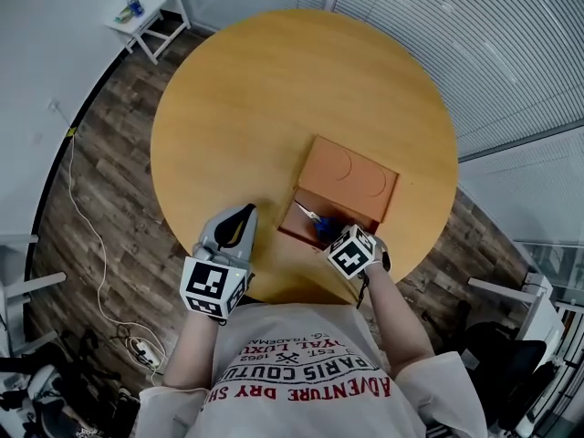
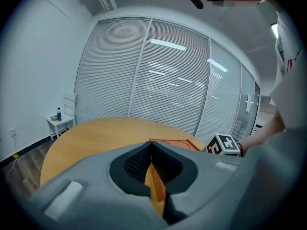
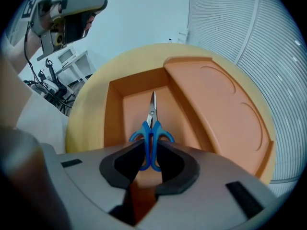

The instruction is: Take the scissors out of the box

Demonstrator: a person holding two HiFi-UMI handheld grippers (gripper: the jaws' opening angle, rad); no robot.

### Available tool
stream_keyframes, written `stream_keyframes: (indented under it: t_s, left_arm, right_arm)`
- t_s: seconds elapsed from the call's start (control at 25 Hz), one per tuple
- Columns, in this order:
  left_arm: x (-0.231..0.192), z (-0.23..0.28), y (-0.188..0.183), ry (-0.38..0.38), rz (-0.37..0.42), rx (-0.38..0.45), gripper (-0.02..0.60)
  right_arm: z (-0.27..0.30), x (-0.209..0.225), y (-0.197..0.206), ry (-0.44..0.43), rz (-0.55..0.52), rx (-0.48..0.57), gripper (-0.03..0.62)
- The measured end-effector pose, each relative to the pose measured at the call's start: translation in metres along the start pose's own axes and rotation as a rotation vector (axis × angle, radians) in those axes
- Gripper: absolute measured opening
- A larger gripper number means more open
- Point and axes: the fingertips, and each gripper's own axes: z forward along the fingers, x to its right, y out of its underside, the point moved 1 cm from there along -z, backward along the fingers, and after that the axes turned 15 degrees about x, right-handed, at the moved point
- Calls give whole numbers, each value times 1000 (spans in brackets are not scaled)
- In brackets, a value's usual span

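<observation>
Blue-handled scissors (image 3: pixel 152 113) lie in the open orange box (image 3: pixel 113 114), blades pointing away from me. My right gripper (image 3: pixel 149 143) points steeply down into the box, its jaws closed against the two sides of the blue handles. In the head view the scissors (image 1: pixel 311 215) show in the box (image 1: pixel 294 228) just ahead of the right gripper (image 1: pixel 330 235). The orange lid (image 1: pixel 351 176) lies beside the box on the far side. My left gripper (image 1: pixel 245 212) hovers over the round table left of the box, jaws shut and holding nothing; its tips (image 2: pixel 151 143) meet.
The round wooden table (image 1: pixel 255 89) carries the box near its front edge. A small white side table with a bottle (image 1: pixel 135 5) stands at the far left. A cable (image 1: pixel 91 245) runs over the wood floor. Blinds cover the far glass wall.
</observation>
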Motion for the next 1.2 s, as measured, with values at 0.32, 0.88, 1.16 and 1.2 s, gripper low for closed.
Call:
stream_keyframes:
  t_s: [0.32,0.88,1.16,1.2]
  left_arm:
    - [2,-9,-12,57,28,7,9]
    - [32,-23,-53,225,103,67,9]
    - [47,-28,-81,319,108,105,9]
    - [50,-29,-86,333,114,113,9]
  right_arm:
    - [-37,-4,-17,83,68,100,86]
    - [-146,-19,-77,325,228,481,87]
    - [-230,-19,-116,555,333,797,87]
    - [-239,-20,-118,581,339,830,87]
